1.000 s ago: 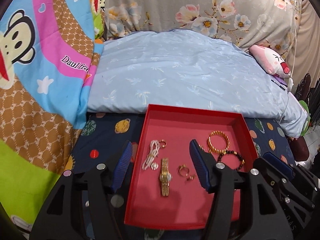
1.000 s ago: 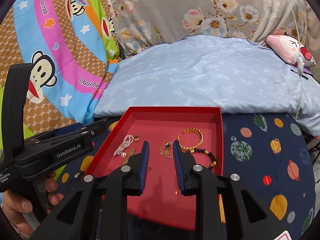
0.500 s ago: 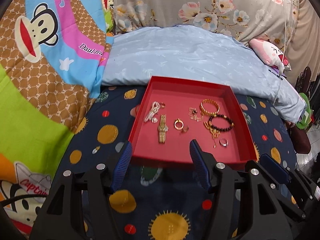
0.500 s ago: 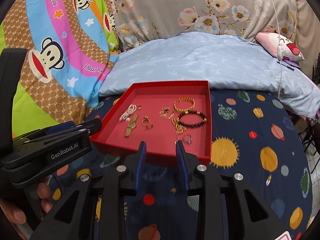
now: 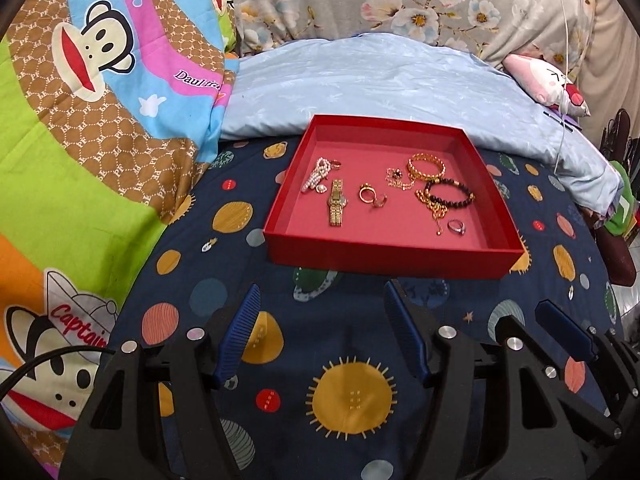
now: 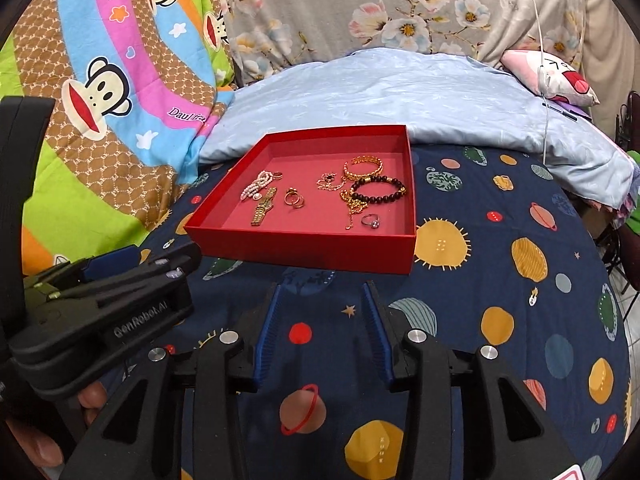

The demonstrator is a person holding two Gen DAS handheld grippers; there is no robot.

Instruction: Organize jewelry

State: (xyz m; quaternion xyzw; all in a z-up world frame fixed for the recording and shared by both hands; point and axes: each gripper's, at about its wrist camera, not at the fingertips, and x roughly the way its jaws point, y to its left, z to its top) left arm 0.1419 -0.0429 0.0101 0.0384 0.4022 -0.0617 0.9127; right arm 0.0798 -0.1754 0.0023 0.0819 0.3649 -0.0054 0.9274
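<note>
A red tray (image 5: pixel 384 254) (image 6: pixel 304 248) lies on the dark planet-print bedsheet. It holds a pearl piece (image 5: pixel 316 172), a gold watch (image 5: pixel 337 202) (image 6: pixel 264 206), gold rings (image 5: pixel 366 193), a gold bangle (image 5: pixel 426 162) (image 6: pixel 362 166), a black bead bracelet (image 5: pixel 450 194) (image 6: pixel 378 192), a gold chain (image 5: pixel 434 208) and a silver ring (image 5: pixel 456 226) (image 6: pixel 370 221). My left gripper (image 5: pixel 320 300) is open and empty, short of the tray's near wall. My right gripper (image 6: pixel 322 294) is open and empty, also short of the tray.
A light blue pillow (image 5: pixel 380 76) lies behind the tray. A colourful monkey-print quilt (image 5: pixel 88 92) is heaped at the left. A pink plush toy (image 5: pixel 544 84) and a white cable sit at the far right. The bed edge drops off at the right.
Both grippers have pulled back from over the tray toward the near side of the bed. The right gripper's jaws have opened wider. The jewelry has not moved.
</note>
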